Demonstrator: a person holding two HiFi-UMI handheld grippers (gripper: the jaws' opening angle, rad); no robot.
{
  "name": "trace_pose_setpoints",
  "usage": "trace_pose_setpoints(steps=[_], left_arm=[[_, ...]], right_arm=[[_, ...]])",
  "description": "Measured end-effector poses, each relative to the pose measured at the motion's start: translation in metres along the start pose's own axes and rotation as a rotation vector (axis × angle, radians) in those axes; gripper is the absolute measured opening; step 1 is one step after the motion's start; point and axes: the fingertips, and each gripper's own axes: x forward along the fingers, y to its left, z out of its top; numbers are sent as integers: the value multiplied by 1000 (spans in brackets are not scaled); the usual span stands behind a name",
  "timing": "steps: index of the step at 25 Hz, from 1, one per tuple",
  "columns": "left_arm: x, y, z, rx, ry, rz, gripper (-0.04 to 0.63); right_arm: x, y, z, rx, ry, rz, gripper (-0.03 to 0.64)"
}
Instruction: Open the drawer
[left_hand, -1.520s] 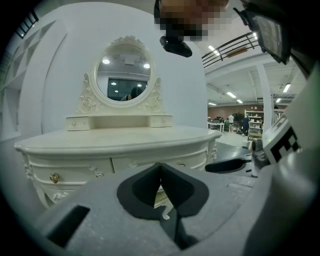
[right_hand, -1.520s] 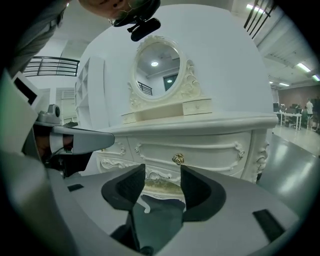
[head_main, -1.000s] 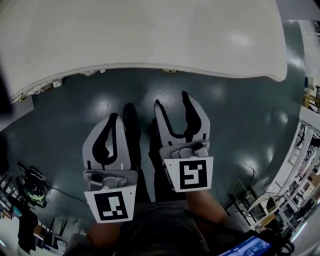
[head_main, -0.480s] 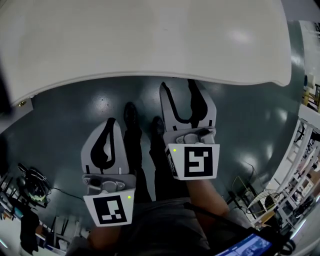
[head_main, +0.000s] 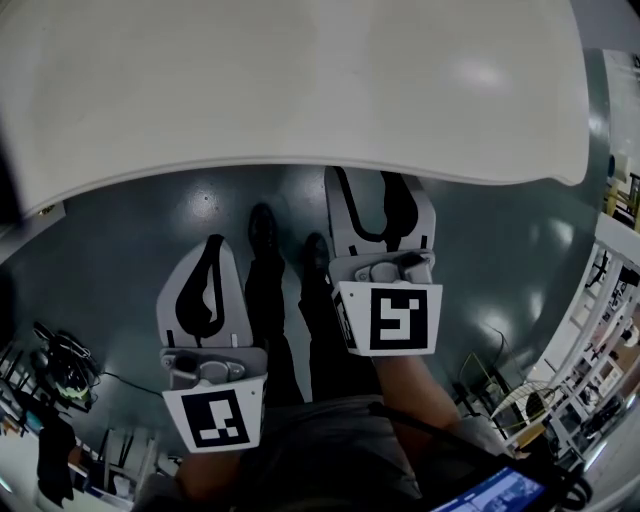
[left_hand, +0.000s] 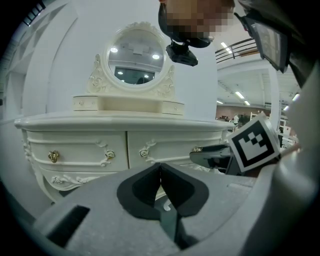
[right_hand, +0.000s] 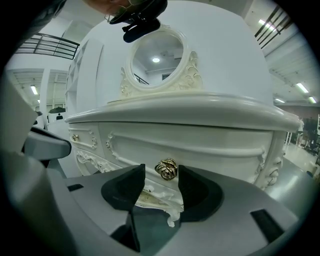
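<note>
- A white carved dressing table (right_hand: 200, 135) is seen close ahead of both grippers. In the head view its pale worktop (head_main: 300, 80) fills the upper part of the picture.
- A dark teal floor (head_main: 120, 260) is shown in front of the dressing table. On it the person's two dark shoes (head_main: 262, 225) are placed, toes towards the table.
- An oval mirror (right_hand: 160, 57) in a carved frame is mounted upright on the back of the worktop.
- Two drawer fronts are seen side by side under the worktop. The right-hand drawer (right_hand: 215, 150) is shut flush with the dressing table's front.
- The right gripper (head_main: 372, 185) is held at the front of the dressing table. Its tips are hidden under the worktop's edge in the head view, and its jaws are spread apart.
- The left gripper (head_main: 213, 245) is held further from the dressing table, beside the person's left leg. Its jaws are pressed together with nothing between them, as shown in the left gripper view (left_hand: 160, 170).
- A gold rose-shaped knob (right_hand: 168, 169) is fixed on the right-hand drawer front. It is seen between the right gripper's spread jaws, with a gap showing on each side.
- A second gold knob (left_hand: 53, 156) is fixed on the left-hand drawer front, well apart from both grippers.
</note>
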Motion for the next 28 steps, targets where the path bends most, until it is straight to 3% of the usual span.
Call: trace_pose_setpoints(steps=[6, 10, 12, 28], left_arm=[[1, 2, 1, -1, -6, 10, 15], [1, 1, 2, 0, -4, 13, 15], [0, 1, 2, 3, -5, 13, 15], [-5, 0, 2, 14, -9, 23, 15]], right_arm=[[2, -2, 1, 2, -1, -21, 203], [1, -9, 2, -6, 7, -71, 138], [1, -9, 1, -10, 14, -78, 137], [-4, -6, -4, -29, 20, -59, 123]])
